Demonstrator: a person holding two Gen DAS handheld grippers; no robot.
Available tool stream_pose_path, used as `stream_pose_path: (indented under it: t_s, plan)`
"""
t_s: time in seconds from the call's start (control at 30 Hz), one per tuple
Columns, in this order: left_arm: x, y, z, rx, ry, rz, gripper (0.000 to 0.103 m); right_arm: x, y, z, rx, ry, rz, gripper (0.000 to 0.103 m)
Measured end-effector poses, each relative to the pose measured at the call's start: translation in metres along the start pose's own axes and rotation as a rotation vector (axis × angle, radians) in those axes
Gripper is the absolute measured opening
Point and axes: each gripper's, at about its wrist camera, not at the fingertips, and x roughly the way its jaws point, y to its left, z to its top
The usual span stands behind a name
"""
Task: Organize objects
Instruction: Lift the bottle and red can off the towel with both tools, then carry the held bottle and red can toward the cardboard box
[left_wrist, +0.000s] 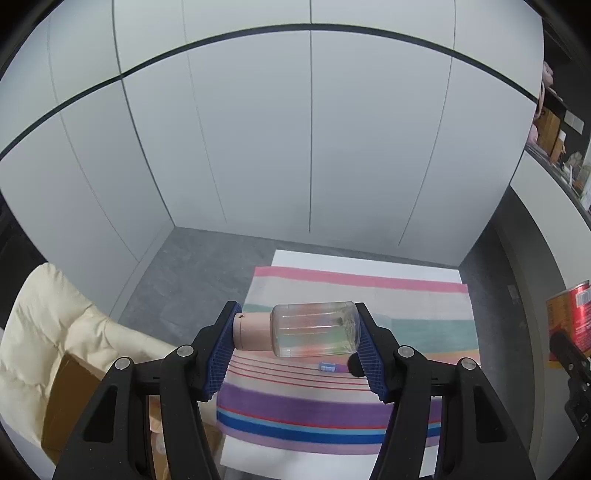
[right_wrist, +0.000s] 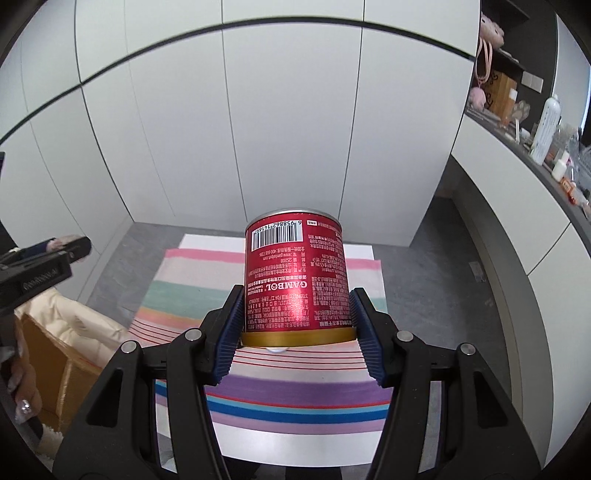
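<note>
Above striped cloth (left_wrist: 332, 406): left gripper (left_wrist: 297, 332) clamps clear bottle (left_wrist: 314, 328) sideways, pink cap (left_wrist: 253, 330) vs. left pad, nothing visible inside. Right gripper (right_wrist: 297, 321) grips red can (right_wrist: 295, 280) upside down, btwn pads.

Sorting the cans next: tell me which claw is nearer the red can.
Right. The right claw is clamped on the red can, which is held up above the striped cloth. The left claw holds a clear bottle off to the can's left.

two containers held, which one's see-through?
The clear bottle with the pink cap, gripped end to end in the left gripper. The red can in the right gripper is opaque metal.
</note>
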Motion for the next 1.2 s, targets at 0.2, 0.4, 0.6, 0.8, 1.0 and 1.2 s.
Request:
stream_pose_path:
  t_s: [0.2,0.4,0.6,0.8,1.0,1.2]
  plan:
    - [-0.01,0.004,-0.003,-0.013,0.01,-0.005,0.062,-0.022,0.002,-0.004,-0.006,-0.013,-0.006,0.059]
    - [-0.018,0.004,-0.011,-0.009,-0.003,-0.008,0.062,-0.032,-0.006,-0.01,0.011,-0.017,-0.014,0.059]
    - [-0.035,0.011,-0.027,0.0,-0.021,-0.008,0.062,-0.038,-0.013,-0.025,0.027,-0.009,-0.015,0.059]
    - [-0.053,0.021,-0.05,0.016,-0.006,-0.033,0.062,-0.055,-0.02,-0.046,0.018,-0.014,-0.023,0.059]
    - [-0.077,0.03,-0.077,0.036,-0.022,-0.052,0.062,-0.076,-0.027,-0.071,0.029,-0.013,0.012,0.059]
    - [-0.102,0.039,-0.108,0.055,-0.034,-0.065,0.062,-0.093,-0.027,-0.102,0.041,-0.003,0.038,0.059]
